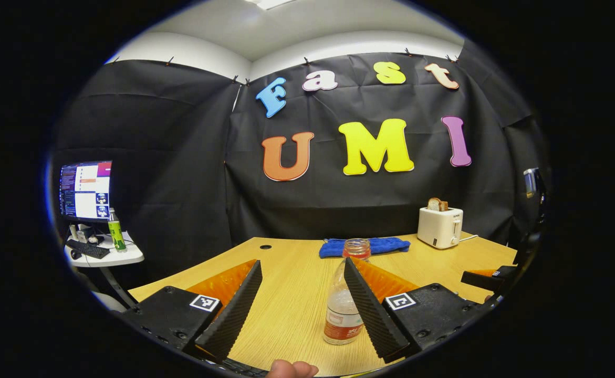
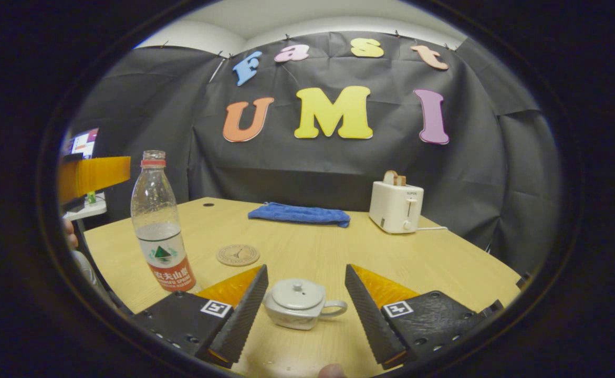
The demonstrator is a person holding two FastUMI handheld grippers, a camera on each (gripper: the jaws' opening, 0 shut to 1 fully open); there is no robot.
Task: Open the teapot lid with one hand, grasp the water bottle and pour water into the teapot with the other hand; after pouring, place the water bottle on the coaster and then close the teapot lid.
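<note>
Right gripper view: lidded teapot

Each gripper, left and right, has ridged wedge fingers on black screwed blocks bearing square black-and-white tags.

One of the left gripper's fingers hides part of the water bottle.

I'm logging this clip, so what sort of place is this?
Likely a recording booth staged as a kitchen table: black cloth walls, a toaster and teapot on a wooden table, and a monitor at the side.
</note>
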